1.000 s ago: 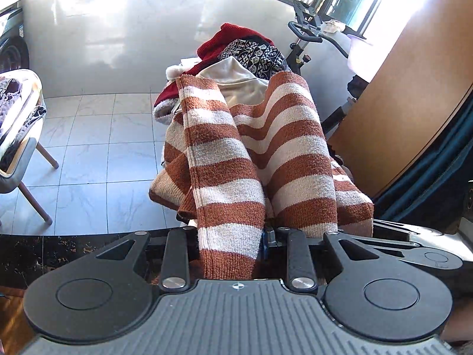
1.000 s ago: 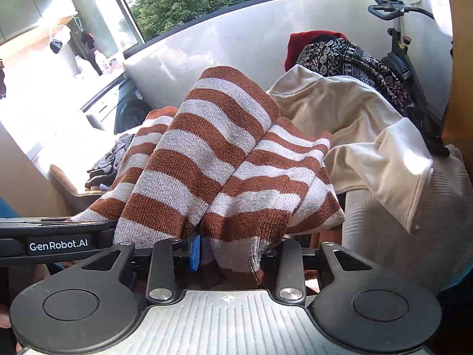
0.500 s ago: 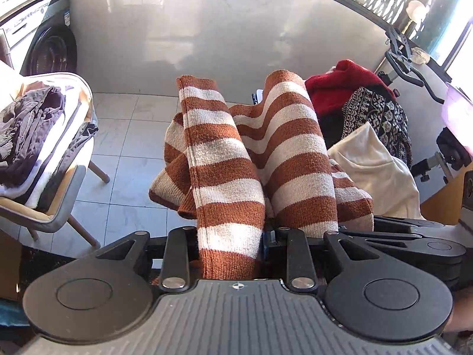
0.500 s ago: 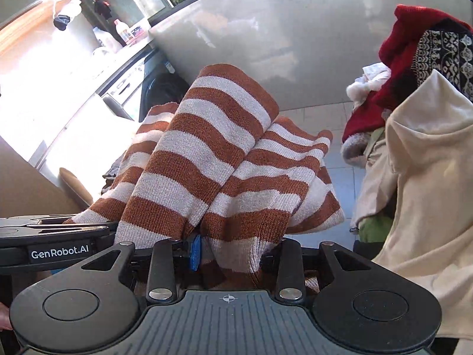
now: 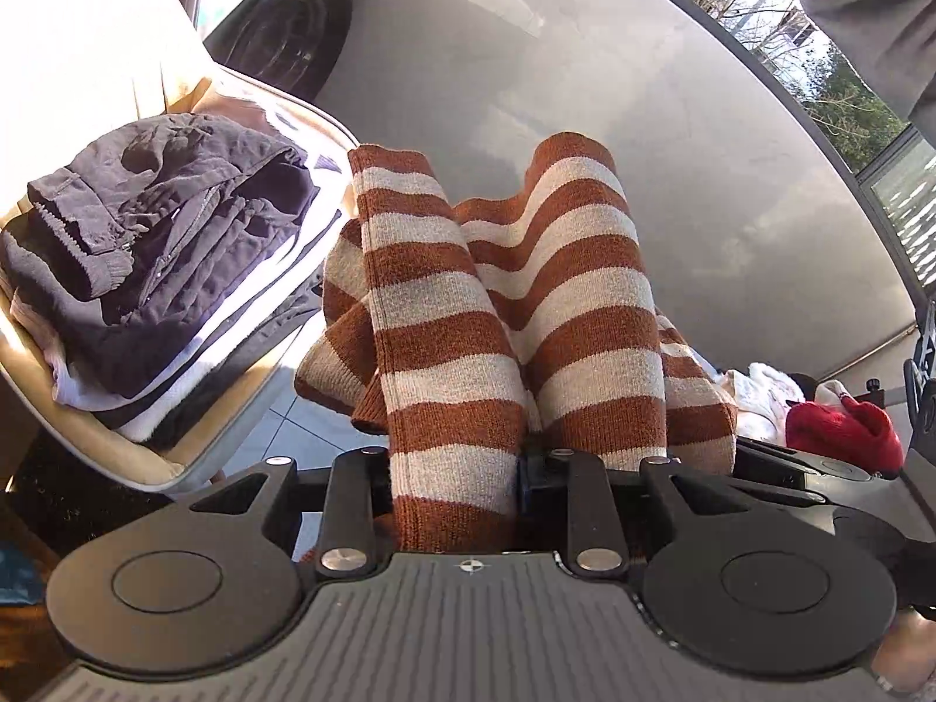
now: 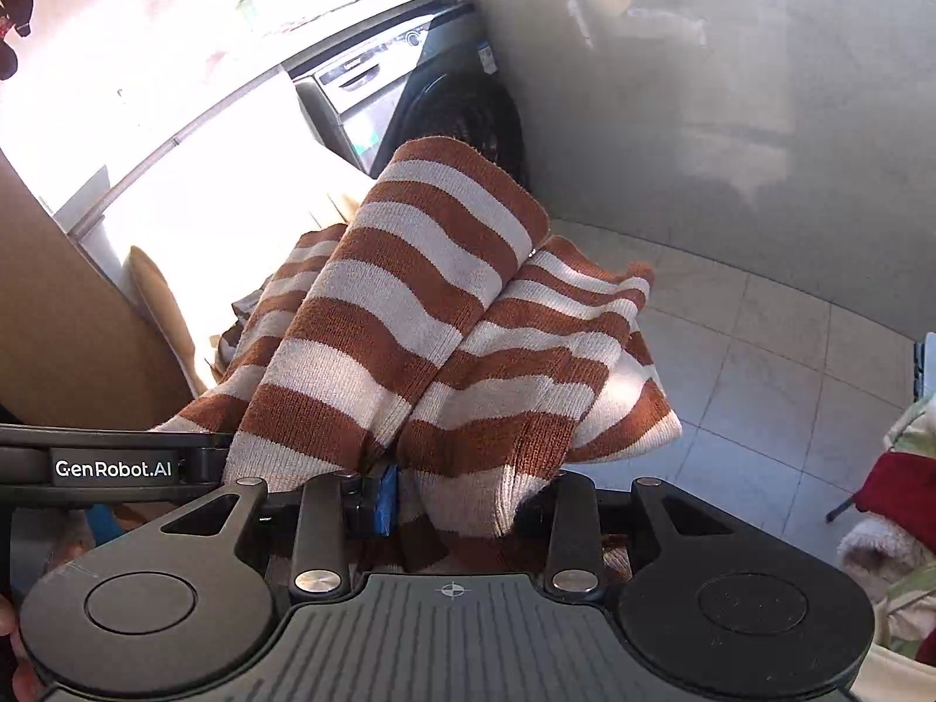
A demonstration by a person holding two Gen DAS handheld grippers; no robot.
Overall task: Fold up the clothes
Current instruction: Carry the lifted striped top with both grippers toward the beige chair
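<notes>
A folded sweater [image 5: 497, 316] with rust-brown and cream stripes is held up in the air between both grippers. My left gripper [image 5: 462, 468] is shut on its near edge, the knit bunched between the fingers and hiding the tips. In the right wrist view the same striped sweater [image 6: 433, 339] drapes forward over my right gripper [image 6: 450, 491], which is shut on it too. The other gripper's black body shows at the edge of each view, close alongside.
A beige chair [image 5: 146, 444] at left carries a pile of dark clothes [image 5: 152, 234]. A washing machine [image 6: 409, 93] stands by the grey wall [image 6: 731, 117]. Red and white garments [image 5: 830, 415] lie at right. Tiled floor [image 6: 760, 362] is below.
Both grippers have swung to the left with the sweater still gripped. The clothes pile with the red and cream garments slid out to the right; the chair and washing machine came in close.
</notes>
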